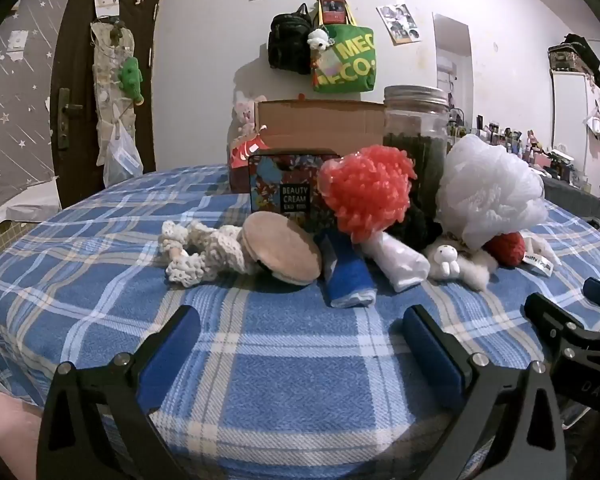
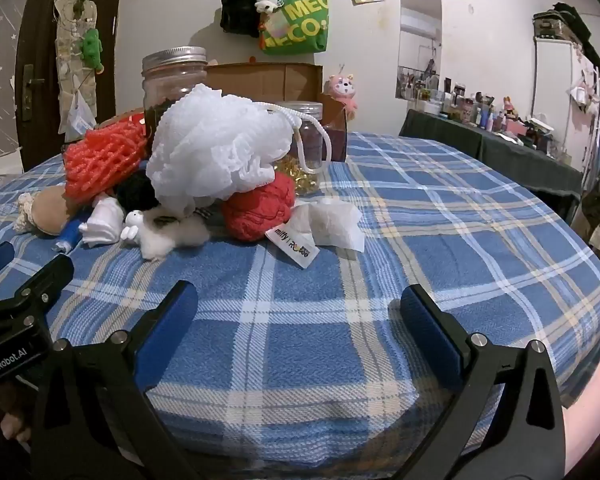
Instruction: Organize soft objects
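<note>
Here the soft things lie bunched in a heap toward the far side of a desk (image 1: 100,280) covered with a blue, white and tan plaid cloth. From the left wrist view, the heap runs left to right: a cream crocheted piece (image 1: 204,250), lacy and crumpled; a round tan powder puff (image 1: 282,250) leaning on it; a rolled blue cloth (image 1: 348,278); a white rolled cloth (image 1: 400,262); and a small white plush rabbit (image 1: 446,262) on a tuft of white fluff. Above these sits a coral-red mesh bath pouf (image 1: 366,190), frilly and round, with a dark knitted lump just beside it, and a larger white mesh bath pouf (image 1: 492,192) resting on a red knitted ball (image 1: 506,248). In the right wrist view the white pouf (image 2: 216,152) shows a looped white cord, and a crumpled white tissue (image 2: 336,224) lies beside the red ball, next to a printed label. Behind the heap stand a patterned tin (image 1: 288,188), a glass jar with a metal lid (image 1: 416,136) and an open cardboard box (image 1: 320,124). The left hand-held gripper (image 1: 300,344) hovers over bare cloth short of the heap, jaws spread wide with nothing between them; the right hand-held gripper (image 2: 296,320) does likewise.
</note>
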`<control>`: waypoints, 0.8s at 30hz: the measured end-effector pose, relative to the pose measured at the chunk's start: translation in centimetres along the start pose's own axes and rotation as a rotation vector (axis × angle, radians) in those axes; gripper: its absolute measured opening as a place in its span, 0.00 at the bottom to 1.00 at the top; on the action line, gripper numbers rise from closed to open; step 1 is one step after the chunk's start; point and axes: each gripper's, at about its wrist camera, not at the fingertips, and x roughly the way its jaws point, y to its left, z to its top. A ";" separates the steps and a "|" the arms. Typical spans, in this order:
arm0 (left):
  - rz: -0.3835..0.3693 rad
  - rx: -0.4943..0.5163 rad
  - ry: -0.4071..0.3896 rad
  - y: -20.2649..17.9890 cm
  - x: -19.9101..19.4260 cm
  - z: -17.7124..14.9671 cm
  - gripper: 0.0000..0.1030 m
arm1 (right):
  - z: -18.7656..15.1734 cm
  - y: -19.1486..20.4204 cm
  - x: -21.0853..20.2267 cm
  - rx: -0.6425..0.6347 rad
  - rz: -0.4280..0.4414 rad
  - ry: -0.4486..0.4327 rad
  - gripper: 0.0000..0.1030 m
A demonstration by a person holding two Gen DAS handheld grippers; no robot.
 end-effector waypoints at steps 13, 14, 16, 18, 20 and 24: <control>0.002 0.004 0.004 0.0 0.0 0.0 1.00 | 0.0 0.0 0.0 -0.002 0.000 -0.005 1.00; 0.002 0.004 0.004 0.0 0.0 0.0 1.00 | 0.0 0.0 0.0 -0.001 -0.001 -0.004 1.00; 0.001 0.004 0.003 0.0 0.0 0.0 1.00 | 0.0 0.0 0.0 -0.002 -0.001 -0.004 1.00; 0.002 0.004 0.004 0.0 0.0 0.0 1.00 | 0.0 0.0 0.0 -0.002 -0.001 -0.003 1.00; 0.002 0.004 0.004 0.0 0.0 0.0 1.00 | 0.0 0.0 0.0 -0.002 -0.001 -0.003 1.00; 0.002 0.005 0.004 0.0 0.0 0.0 1.00 | 0.1 0.0 0.0 -0.002 -0.001 -0.003 1.00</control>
